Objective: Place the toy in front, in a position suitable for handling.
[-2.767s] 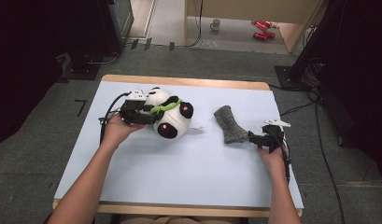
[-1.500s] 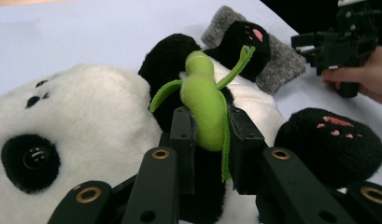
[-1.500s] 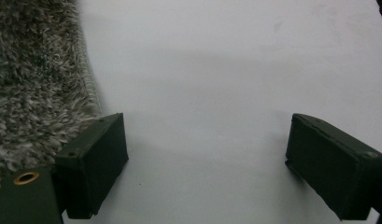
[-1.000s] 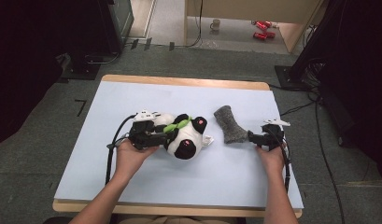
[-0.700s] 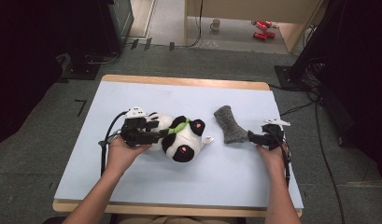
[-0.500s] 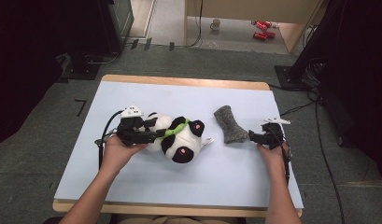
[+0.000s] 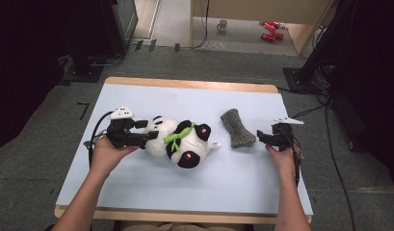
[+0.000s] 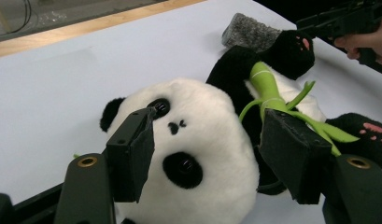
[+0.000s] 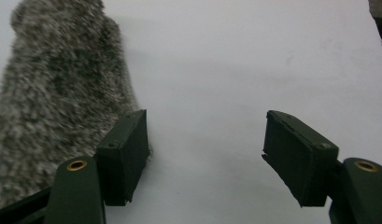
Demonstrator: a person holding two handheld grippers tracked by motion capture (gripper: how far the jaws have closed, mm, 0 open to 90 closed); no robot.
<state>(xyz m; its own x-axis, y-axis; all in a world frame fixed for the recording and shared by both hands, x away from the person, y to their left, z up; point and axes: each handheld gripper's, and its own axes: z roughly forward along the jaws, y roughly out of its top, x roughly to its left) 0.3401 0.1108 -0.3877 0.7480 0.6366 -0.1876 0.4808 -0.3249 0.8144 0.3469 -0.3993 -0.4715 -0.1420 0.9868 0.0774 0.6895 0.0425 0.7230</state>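
A black-and-white plush panda (image 7: 182,142) with a green bamboo sprig lies on its back mid-table. My left gripper (image 7: 145,137) is at its head from the left. In the left gripper view the panda's face (image 8: 202,140) sits between the jaws of the left gripper (image 8: 207,126), which have just been opening; the pads stand off the plush. A grey fuzzy sock (image 7: 237,127) lies to the panda's right. My right gripper (image 7: 259,137) is just right of it, its jaws having just been closing on bare table. The sock (image 9: 53,93) lies outside the left jaw of the right gripper (image 9: 205,126).
A pale sheet (image 7: 194,192) covers the wooden table (image 7: 185,85). Cables trail from both grippers. Beyond the far edge the floor holds a mug (image 7: 223,24), red items (image 7: 269,30) and dark equipment stands at both sides.
My left gripper has slid left, off the panda's body to its head, with its jaws wider. The panda has settled lower and left of where it was earlier. The right hand has kept still.
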